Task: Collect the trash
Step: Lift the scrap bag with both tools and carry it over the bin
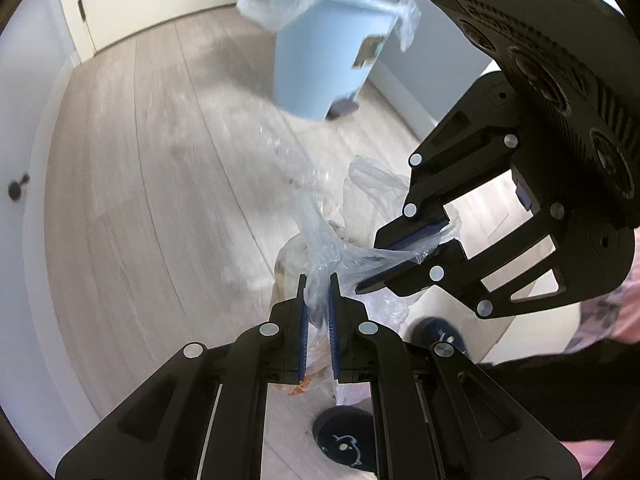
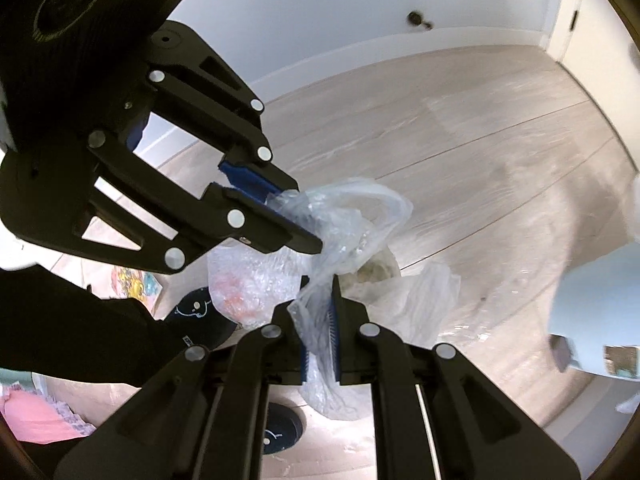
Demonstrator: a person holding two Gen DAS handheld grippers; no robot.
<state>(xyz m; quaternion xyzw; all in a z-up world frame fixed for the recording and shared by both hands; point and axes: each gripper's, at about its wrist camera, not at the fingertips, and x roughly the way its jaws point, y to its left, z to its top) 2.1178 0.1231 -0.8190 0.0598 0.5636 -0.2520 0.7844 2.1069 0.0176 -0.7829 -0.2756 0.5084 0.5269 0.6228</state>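
Both tools clamping one clear trash bag [image 1: 332, 248], bunched neck pinched from two sides. Left tool [image 1: 318, 280] gripping bag plastic between blue pads [image 1: 304, 320]; right tool [image 1: 394, 258] gripping a second fold of the same neck, just beside the left one, tips near each other but apart. Same picture from right wrist view: right tool [image 2: 318, 284] closing on bag plastic, left tool [image 2: 298, 216] biting into the upper folds of the bag [image 2: 344, 216].

Bag hanging above the wood floor [image 1: 160, 168], contents showing pale and orange through the film; exact items not readable.

One light blue bin [image 1: 324, 52] standing on the floor well apart from the bag, by the wall, lined with a clear liner [image 1: 260, 8] draping over the rim. Right wrist view catching only the bin's edge [image 2: 592, 308] at frame right.

Open floor stretching between bag and bin, and out to the baseboard [image 2: 320, 60]. Two dark slippers [image 1: 344, 440] showing below the tools, directly under the bag. Motion blur across both views.
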